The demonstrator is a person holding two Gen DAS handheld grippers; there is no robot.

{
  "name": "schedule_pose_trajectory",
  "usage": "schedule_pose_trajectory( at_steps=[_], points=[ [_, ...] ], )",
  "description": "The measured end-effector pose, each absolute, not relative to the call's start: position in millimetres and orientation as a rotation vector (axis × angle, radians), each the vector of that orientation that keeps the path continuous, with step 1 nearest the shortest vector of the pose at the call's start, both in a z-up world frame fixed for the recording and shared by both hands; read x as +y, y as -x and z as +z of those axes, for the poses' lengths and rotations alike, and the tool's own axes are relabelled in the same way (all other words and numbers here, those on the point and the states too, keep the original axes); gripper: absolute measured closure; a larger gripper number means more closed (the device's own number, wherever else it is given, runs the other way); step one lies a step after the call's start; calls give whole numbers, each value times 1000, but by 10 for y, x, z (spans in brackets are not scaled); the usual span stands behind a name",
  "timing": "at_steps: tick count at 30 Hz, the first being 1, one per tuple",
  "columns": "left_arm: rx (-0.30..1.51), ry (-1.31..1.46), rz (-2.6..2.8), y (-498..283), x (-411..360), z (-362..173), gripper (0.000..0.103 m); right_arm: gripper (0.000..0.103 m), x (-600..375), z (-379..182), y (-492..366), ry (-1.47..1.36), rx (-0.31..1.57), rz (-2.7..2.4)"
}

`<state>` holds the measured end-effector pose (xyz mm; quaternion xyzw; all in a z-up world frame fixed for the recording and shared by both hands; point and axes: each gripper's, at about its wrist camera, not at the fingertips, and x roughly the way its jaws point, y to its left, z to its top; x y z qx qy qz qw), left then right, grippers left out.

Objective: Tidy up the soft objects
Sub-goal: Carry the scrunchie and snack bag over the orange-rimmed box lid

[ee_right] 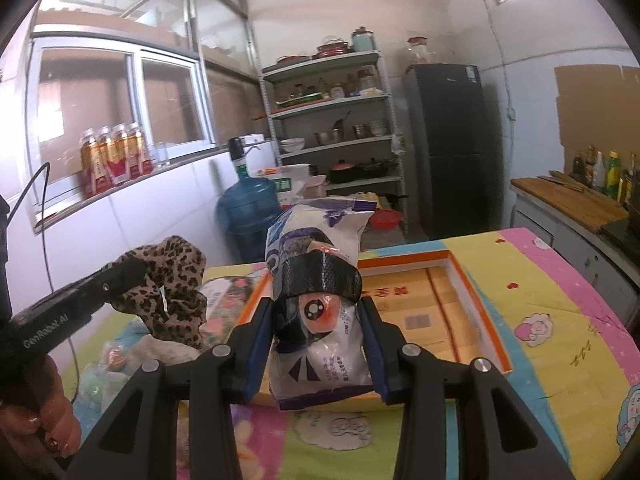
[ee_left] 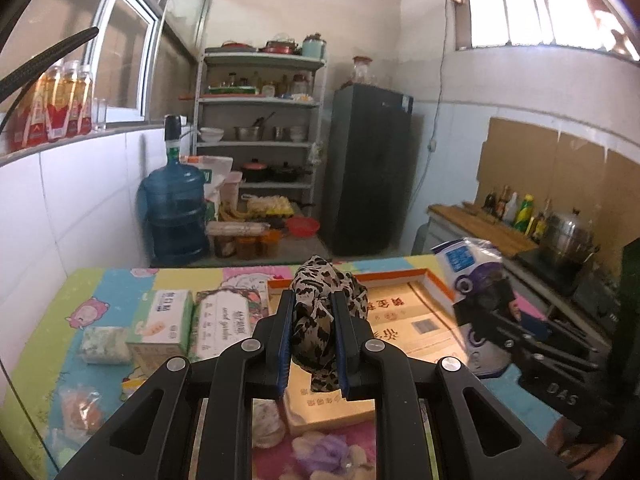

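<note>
While both loads hanging over counter (ee_left: 100,280): left tool (ee_left: 313,334) pinching leopard cloth (ee_left: 326,304), right tool (ee_right: 318,344) pinching plastic packet (ee_right: 320,280). Next, I judge: lowering both into orange-rimmed box (ee_right: 460,276) ahead, then releasing.

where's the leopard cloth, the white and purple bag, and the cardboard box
leopard cloth (ee_left: 320,312), left wrist view, bunched middle between the fingers
white and purple bag (ee_right: 320,312), right wrist view, its orange patch
cardboard box (ee_right: 452,300), right wrist view, bare inside floor

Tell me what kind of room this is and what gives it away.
Most likely a home kitchen. A metal shelf rack holds pots and bowls, a dark fridge stands beside it, and a counter with sauce bottles and a steel pot runs along the right wall.
</note>
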<state>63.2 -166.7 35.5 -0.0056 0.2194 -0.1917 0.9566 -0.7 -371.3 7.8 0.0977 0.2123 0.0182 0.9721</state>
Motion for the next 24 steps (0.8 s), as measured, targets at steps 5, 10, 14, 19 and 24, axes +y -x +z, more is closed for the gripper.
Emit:
schedule_pose_trajectory(
  at_steps=[5,10,14,19,24],
  points=[
    [491,-8,-377,-875,-1972,235,85,60,-3931,11,-114,-224,447,12],
    [563,3,-379,-1153,-2203,98,85,60,-4129,-95,-312,-236,485,-5],
    [635,25,-375,-1384,-2337,-58,85,60,-4247,-203,-497,-248,526,-7],
    [720,55,-364,-1632,-2440,-242,85,60,-4352,-373,-724,-267,590,1],
    [786,74,-364,-1802,-2515,-413,85,60,-4435,-514,-866,-274,636,-4]
  ],
)
